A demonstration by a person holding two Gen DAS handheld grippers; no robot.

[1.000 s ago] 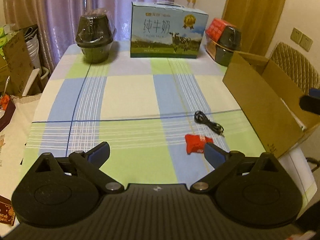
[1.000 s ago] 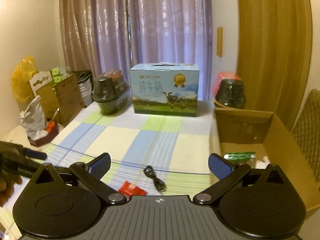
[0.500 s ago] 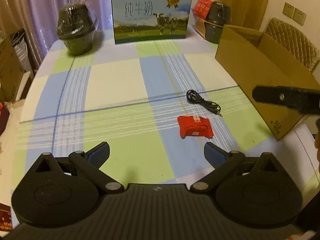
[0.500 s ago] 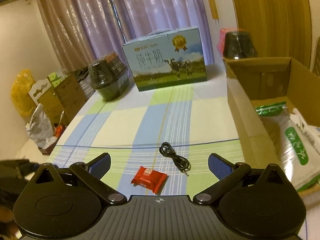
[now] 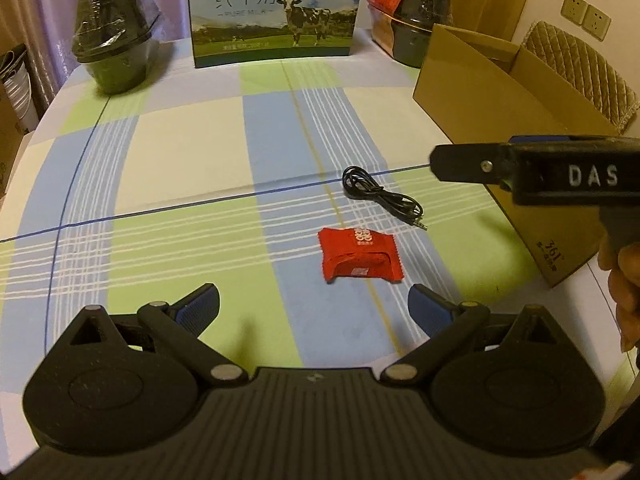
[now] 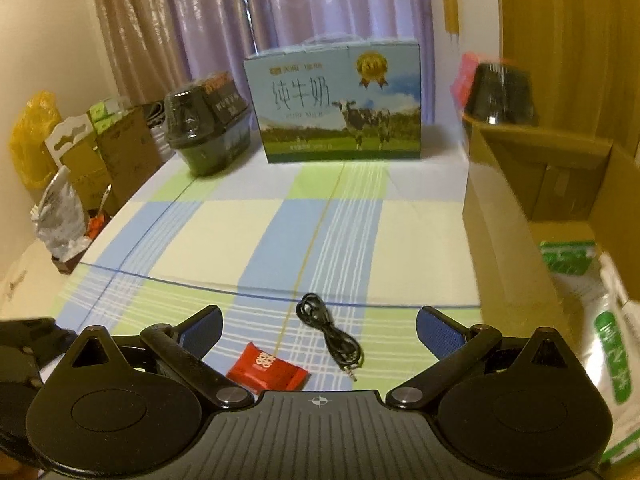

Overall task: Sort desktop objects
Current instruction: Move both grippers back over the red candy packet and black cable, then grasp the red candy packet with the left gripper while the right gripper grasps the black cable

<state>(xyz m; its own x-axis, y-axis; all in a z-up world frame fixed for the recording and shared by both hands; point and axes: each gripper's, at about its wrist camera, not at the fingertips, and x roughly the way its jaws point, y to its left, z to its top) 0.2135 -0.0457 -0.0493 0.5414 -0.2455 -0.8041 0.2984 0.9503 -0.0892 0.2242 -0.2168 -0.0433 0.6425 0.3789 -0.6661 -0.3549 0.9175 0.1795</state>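
Note:
A red snack packet lies on the checked tablecloth just ahead of my left gripper, which is open and empty. A coiled black cable lies a little beyond the packet. My right gripper is open too, hovering over the cable, with the packet near its left finger. In the left wrist view the right gripper shows side-on at the right, held by a hand. An open cardboard box stands at the table's right side; green and white packs lie inside it.
A milk carton case stands at the back centre. A dark wrapped bowl stack sits back left, another back right beside a red pack. Boxes and bags crowd the floor left of the table. A quilted chair stands behind the box.
Both grippers have come lower and closer to the packet and cable. The right gripper has swung further into the left wrist view from the right.

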